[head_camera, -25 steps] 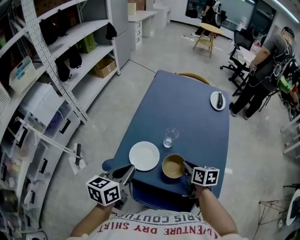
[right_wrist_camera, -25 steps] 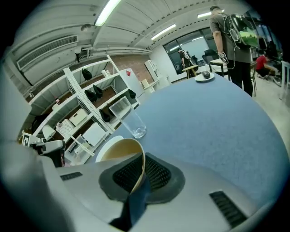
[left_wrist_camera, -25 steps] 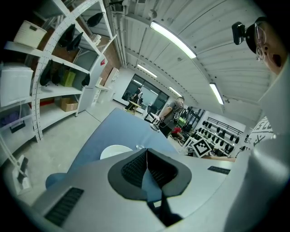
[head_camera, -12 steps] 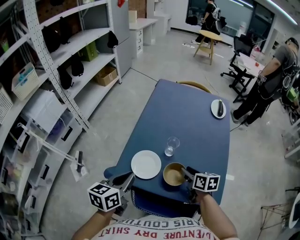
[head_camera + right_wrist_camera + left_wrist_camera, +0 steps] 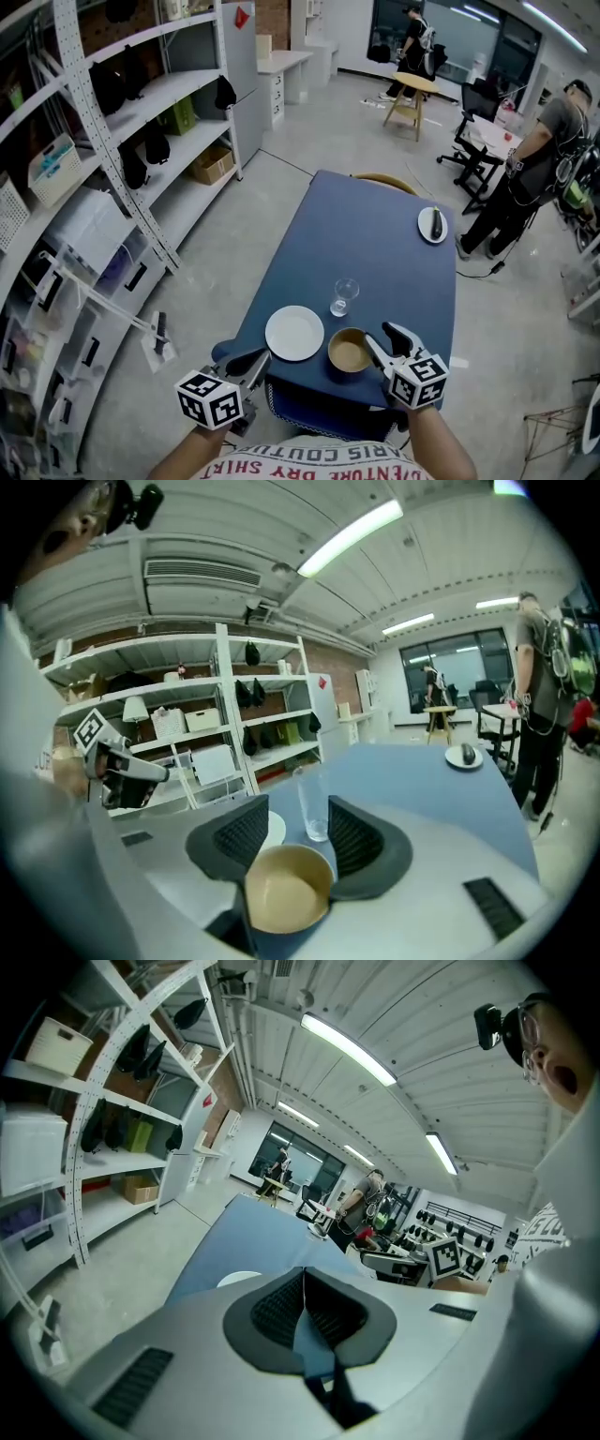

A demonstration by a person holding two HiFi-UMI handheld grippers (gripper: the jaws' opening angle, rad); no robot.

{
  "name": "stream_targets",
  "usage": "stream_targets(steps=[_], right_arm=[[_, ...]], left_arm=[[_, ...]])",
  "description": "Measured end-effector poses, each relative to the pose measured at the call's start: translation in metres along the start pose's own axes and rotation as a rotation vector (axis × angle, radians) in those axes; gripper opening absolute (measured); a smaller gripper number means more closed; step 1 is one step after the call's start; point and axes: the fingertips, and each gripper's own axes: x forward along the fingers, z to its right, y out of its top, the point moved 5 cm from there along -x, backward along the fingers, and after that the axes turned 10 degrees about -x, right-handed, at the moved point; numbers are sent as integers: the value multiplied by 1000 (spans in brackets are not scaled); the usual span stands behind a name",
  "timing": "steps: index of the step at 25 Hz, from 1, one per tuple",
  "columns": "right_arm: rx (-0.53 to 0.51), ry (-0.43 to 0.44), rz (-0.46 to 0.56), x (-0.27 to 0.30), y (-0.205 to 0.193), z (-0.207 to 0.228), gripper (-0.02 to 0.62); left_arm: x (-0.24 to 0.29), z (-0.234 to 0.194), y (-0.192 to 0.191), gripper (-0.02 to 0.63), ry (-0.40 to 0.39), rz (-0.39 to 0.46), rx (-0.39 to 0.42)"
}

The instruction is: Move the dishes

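A tan bowl (image 5: 349, 352) stands near the front edge of the blue table (image 5: 375, 234), with a white plate (image 5: 293, 333) at its left and a clear glass (image 5: 344, 296) just behind it. My right gripper (image 5: 384, 336) hovers over the bowl's right side. Its jaws have just been opening and its pads press on nothing. In the right gripper view the bowl (image 5: 286, 889) lies low under my right gripper (image 5: 298, 822), and the glass (image 5: 314, 803) stands beyond the gap. My left gripper (image 5: 253, 357) waits off the table's front left corner, its pads (image 5: 281, 1305) closed together on nothing.
A small plate (image 5: 432, 225) bearing a dark object sits at the far right of the table. Metal shelves (image 5: 112, 122) line the left side. A chair (image 5: 386, 178) stands at the table's far end, and a person (image 5: 534, 159) stands at the right.
My right gripper has let go of the bowl's rim, opened its jaws, rolled and risen. The bowl stays on the table. The left gripper has hardly moved.
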Motion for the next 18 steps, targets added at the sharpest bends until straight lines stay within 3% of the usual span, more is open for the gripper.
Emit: stream_targets(steps=[8, 12, 18], right_arm=[[-85, 87, 170, -34, 40, -50, 55], [-113, 153, 213, -44, 42, -71, 32], [-56, 266, 250, -51, 42, -94, 23]], left_arm=[[-18, 24, 7, 28, -57, 41, 28], [-25, 35, 8, 28, -83, 63, 44], [-33, 46, 8, 28, -105, 87, 78]])
